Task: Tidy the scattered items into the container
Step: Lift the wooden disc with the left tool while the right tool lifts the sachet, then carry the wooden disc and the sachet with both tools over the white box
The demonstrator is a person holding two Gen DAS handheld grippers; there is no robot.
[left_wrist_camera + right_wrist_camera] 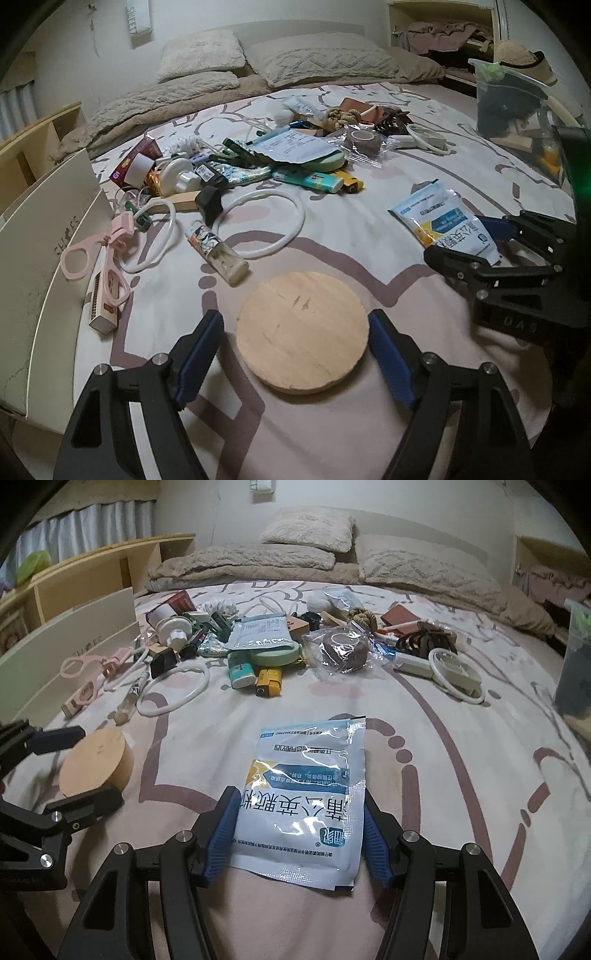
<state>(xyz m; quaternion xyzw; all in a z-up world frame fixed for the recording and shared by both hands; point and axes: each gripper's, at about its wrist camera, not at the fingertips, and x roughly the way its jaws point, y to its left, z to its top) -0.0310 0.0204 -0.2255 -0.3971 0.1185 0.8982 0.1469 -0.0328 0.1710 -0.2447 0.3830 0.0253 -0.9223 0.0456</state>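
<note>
pale wooden disc (302, 332), round, flat on the patterned bedsheet (369, 236); left gripper (295, 358) straddles it, jaws apart, blue pads beside its rim with a sliver of gap showing on each side. blue-and-white sachet (303, 794), printed, flat on the sheet; right gripper (297, 838) has it between its jaws, pads at both side edges, whether pressing cannot be told. cream box (48, 258), at the left bed edge, its inside not seen. loose clutter beyond: white ring (264, 225), small glass bottle (216, 251), pink clip (99, 247), yellow lighter (269, 682), tape roll in plastic (345, 648).
</note>
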